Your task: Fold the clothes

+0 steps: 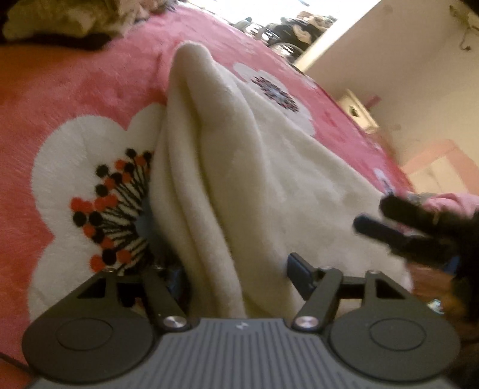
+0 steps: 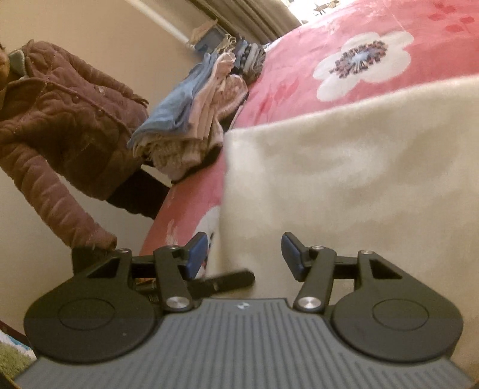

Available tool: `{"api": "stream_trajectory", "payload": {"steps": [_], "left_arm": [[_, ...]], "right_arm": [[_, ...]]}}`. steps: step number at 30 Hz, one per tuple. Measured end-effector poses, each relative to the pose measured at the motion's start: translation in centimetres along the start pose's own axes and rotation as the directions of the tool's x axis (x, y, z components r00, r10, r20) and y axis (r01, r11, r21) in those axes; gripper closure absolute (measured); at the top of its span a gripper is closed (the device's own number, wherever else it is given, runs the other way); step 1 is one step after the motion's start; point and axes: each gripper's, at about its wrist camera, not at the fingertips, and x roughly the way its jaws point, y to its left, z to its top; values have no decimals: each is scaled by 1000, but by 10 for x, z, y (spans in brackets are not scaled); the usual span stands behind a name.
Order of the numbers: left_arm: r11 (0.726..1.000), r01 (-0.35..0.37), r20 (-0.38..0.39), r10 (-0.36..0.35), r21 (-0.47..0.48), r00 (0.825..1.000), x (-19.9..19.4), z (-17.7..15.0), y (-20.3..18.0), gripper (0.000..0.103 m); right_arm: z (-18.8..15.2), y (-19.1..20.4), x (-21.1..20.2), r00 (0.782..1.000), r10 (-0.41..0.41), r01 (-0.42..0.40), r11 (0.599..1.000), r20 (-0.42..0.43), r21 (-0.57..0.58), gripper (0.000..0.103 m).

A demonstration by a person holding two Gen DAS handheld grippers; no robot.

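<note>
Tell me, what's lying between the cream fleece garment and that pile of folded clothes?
In the right wrist view, only a strip of bare pink flowered blanket separates the cream fleece garment from the pile of folded clothes.

We are in a home bedroom: a pink flowered bedspread (image 2: 299, 68), stacked clothes (image 2: 203, 119) upper centre, curtains (image 2: 248, 18) at top.

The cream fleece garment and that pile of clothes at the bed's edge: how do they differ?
The cream fleece garment is a single pale piece spread over the pink blanket right in front of the right gripper; the pile of clothes holds several pieces, blue, pink and patterned, heaped farther off at the bed's edge. Both rest on the same flowered blanket.
</note>
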Motion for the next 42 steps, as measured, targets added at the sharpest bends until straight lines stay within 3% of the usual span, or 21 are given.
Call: {"api": "stream_trajectory", "payload": {"steps": [5,9,12,17,21,24,35,37,39,41,42], "left_arm": [[990,-122,56,118,65,991,-3,-6,-22,56],[979,-161,95,149,125,984,-7,-9,-34,64],[975,-172,134,154,139,979,-10,-15,-38,66],[958,-216,182,182,188,966,-7,-21,-50,68],[945,-227,212,178,236,961,-7,-27,-52,68],[932,-229,237,164,282,958,-7,-31,-54,68],[861,-253,322,111,441,940,-6,-40,-69,69],[857,-254,325,109,448,939,-5,-39,-69,69],[854,-256,327,108,453,939,-5,-38,-69,69],[848,-254,332,98,466,938,-6,-38,-71,69],[843,-252,336,90,475,938,-7,-37,-73,69]], "right_arm": [[40,31,21,998,-27,23,997,-60,-78,43],[71,62,48,988,-88,65,982,-128,-177,36],[86,87,79,969,-183,125,944,-168,-304,35],[85,113,140,923,-337,202,835,-184,-512,34],[79,129,188,876,-451,245,718,-168,-652,33],[66,133,213,840,-522,271,640,-148,-719,25],[13,134,245,719,-694,260,333,-49,-906,11],[11,130,246,714,-699,264,307,-28,-914,11],[15,129,243,717,-697,278,309,-18,-910,19],[17,126,240,711,-703,294,280,14,-914,41],[18,125,237,712,-701,301,274,24,-914,44]]}}
